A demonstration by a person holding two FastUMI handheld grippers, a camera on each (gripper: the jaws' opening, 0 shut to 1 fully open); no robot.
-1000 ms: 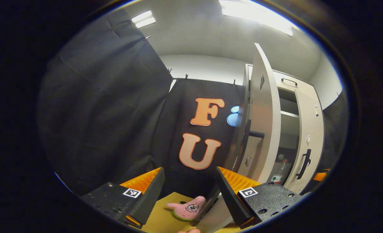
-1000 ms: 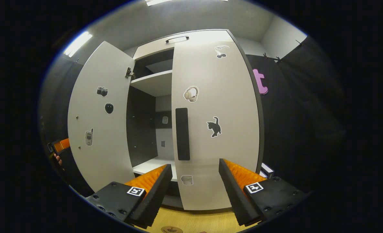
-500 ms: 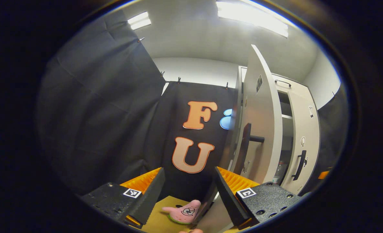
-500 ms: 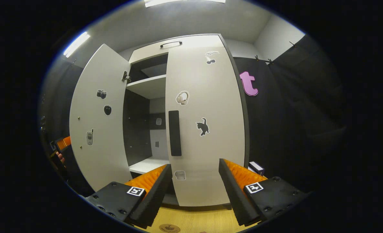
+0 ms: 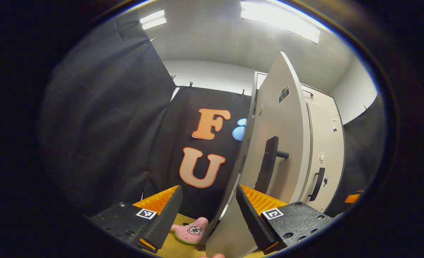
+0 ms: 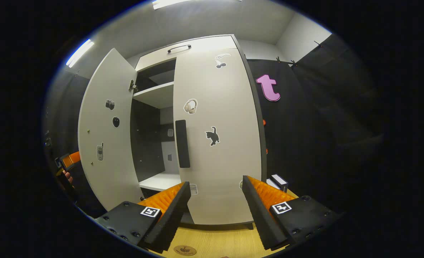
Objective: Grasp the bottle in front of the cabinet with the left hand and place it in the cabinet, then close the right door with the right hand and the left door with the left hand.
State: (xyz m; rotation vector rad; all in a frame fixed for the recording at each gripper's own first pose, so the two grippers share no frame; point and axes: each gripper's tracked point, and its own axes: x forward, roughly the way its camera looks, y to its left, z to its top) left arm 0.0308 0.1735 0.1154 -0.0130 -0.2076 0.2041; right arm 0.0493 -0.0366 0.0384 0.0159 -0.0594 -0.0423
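The cabinet's left door (image 5: 276,118) stands partly open, and its lower edge runs down between the fingers of my left gripper (image 5: 208,216), which is open. The door's black handle (image 5: 269,165) faces this view. Beyond it the right door (image 5: 324,150) looks shut. In the right gripper view the right door (image 6: 217,136) is shut and the left door (image 6: 102,136) hangs ajar, with a dark gap and shelves (image 6: 158,95) between them. My right gripper (image 6: 213,211) is open, a little back from the right door. The left gripper (image 6: 68,161) and a hand peek out behind the left door. The bottle is hidden by the doors.
A pink star plush (image 5: 190,231) lies on the wooden table (image 6: 215,245) just left of the left door's foot. A small dark box (image 6: 279,181) stands to the right of the cabinet. Black cloth walls close in on both sides.
The left door has swung further towards shut, hiding the bottle and narrowing the gap. The left gripper has followed it. The right gripper has drifted slightly back from the shut right door.
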